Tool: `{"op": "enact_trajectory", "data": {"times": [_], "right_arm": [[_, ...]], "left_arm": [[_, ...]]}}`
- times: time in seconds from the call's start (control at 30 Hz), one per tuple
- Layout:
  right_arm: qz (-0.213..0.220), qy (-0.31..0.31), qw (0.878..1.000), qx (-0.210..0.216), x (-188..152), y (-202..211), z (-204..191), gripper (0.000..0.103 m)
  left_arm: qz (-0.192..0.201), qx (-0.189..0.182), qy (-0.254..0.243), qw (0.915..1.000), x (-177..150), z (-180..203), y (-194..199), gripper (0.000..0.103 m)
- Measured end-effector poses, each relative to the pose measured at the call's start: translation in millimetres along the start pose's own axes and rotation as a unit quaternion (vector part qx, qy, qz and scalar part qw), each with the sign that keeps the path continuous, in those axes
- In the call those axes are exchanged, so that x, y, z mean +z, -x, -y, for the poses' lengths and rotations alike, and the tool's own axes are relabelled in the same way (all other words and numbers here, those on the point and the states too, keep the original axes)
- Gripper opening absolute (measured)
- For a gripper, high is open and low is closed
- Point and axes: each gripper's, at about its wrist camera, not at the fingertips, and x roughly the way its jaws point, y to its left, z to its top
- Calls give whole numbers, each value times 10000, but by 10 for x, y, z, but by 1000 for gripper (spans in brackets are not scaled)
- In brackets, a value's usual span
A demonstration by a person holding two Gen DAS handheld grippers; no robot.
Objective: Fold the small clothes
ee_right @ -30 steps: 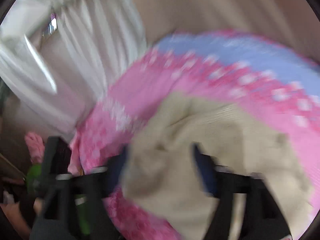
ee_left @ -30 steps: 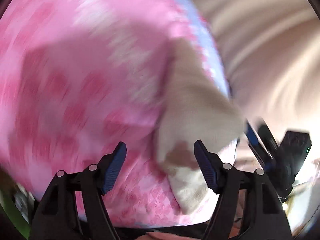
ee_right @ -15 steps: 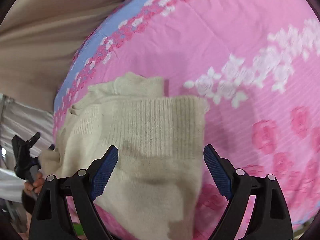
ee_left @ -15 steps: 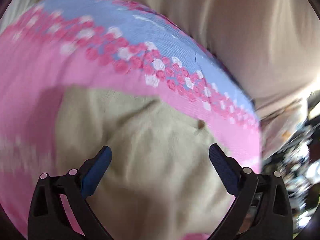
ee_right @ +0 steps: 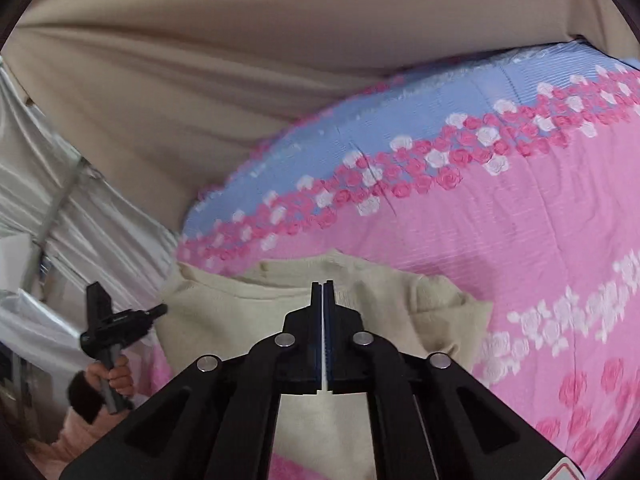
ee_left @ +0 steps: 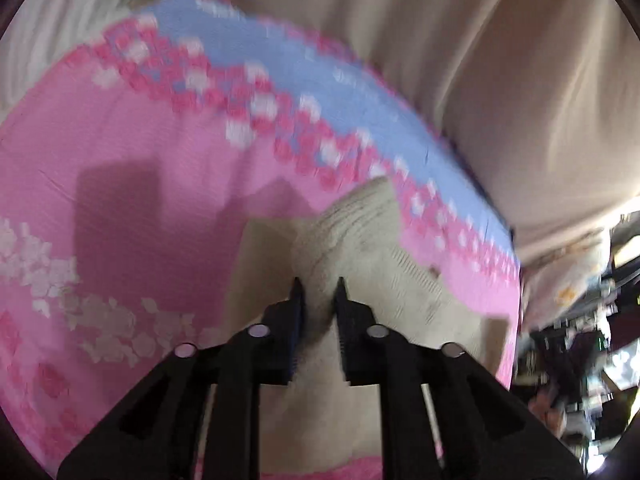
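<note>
Beige curtains [ee_right: 200, 80] were seen behind a pink and blue floral bedspread [ee_right: 520, 240], on which a cream knitted sweater [ee_right: 248, 312] was spread. A raised fold of the knit was pinched between the left gripper [ee_left: 318, 288] fingers. The right gripper [ee_right: 322, 286] was seen fully closed over the sweater, with no fabric visibly caught.

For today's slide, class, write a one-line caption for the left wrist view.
Left gripper pinches a fold of the cream knit sweater lying on the pink floral bedspread.
</note>
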Motion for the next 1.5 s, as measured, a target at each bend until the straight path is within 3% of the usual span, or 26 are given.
{"op": "enact_trajectory", "data": {"times": [0.03,0.1,0.13,0.17,0.23,0.27,0.4,0.43,0.47,0.5,0.53,0.6,0.7,0.83,0.93,0.97,1.0,1.03,1.07,1.13,1.2,1.23,1.33,1.43,1.47,1.5], "right_arm": [[-263,46,9982,-536,-63,-172,66,34],[-498,-278,9976,-384,-271,-226,256,37],[-478,-333,9975,-390,-381,-202,282,43],[-414,-276,9973,-540,-471,-172,285,53],[-330,-141,9964,-763,-611,-132,270,54],[-316,-149,9965,-765,-642,-123,268,54],[-355,-301,9970,-624,-641,-176,281,60],[-372,-336,9968,-616,-628,-159,269,61],[-387,-381,9968,-578,-611,-153,261,61],[-371,-423,9970,-523,-605,-141,269,61],[-359,-450,9972,-485,-585,-144,261,61],[-369,-440,9974,-443,-560,-142,288,61],[-385,-493,9973,-372,-530,-143,400,61],[-217,-671,9973,-227,-408,-17,622,62],[-201,-693,9971,-257,-350,76,830,66],[-212,-737,9966,-305,-357,113,913,66],[-226,-804,9960,-325,-374,159,996,66],[-243,-904,9952,-271,-411,238,1091,66],[-258,-971,9947,-210,-448,313,1148,66],[-345,-1016,9941,134,-562,467,1173,69],[-549,-1036,9915,556,-682,511,1067,75],[-714,-1067,9882,837,-756,480,961,77],[-1137,-1047,9788,1347,-911,211,604,84],[-1425,-993,9786,1099,-970,-179,372,87],[-1442,-1035,9776,1135,-967,-269,328,84],[-1412,-999,9773,1222,-940,-315,273,53]], "left_arm": [[-130,206,-20,9997,-19,-63,-89,20],[-173,195,175,9995,-102,-185,-176,27],[-79,104,349,9993,-153,-238,-131,42],[119,13,592,9982,-242,-310,-64,67],[421,161,830,9955,-389,-378,54,89],[473,295,927,9941,-454,-411,42,90],[71,516,1569,9862,-620,-675,-231,92],[392,452,1334,9893,-629,-590,-219,86],[256,231,1127,9930,-602,-508,-297,35],[-120,-46,1128,9935,-577,-437,-423,16],[-74,-69,1232,9923,-568,-356,-403,15],[210,-376,830,9956,-511,9,-191,13],[228,-1256,213,9916,-494,843,157,13],[-585,-1973,-631,9766,-747,2049,-107,16],[-1616,-2299,-1005,9544,-1150,2643,-835,32],[-1922,-2169,-1193,9496,-1317,2789,-1123,44],[-2101,-1769,-1315,9525,-1441,2852,-1302,49],[-2271,-1342,-1421,9541,-1576,2888,-1447,49],[-2321,-1302,-1390,9539,-1613,2896,-1469,49],[-2139,-1662,-1166,9555,-1604,2839,-1278,52],[-1568,-1691,-988,9680,-1501,2689,-956,80],[-1123,-1633,-823,9767,-1387,2580,-761,84],[-214,-1465,-377,9883,-1019,2220,-309,85],[412,-1010,-168,9939,-768,1964,-71,86],[542,-919,-118,9942,-736,1911,-23,86],[633,-904,-80,9939,-700,1867,10,86]]}}
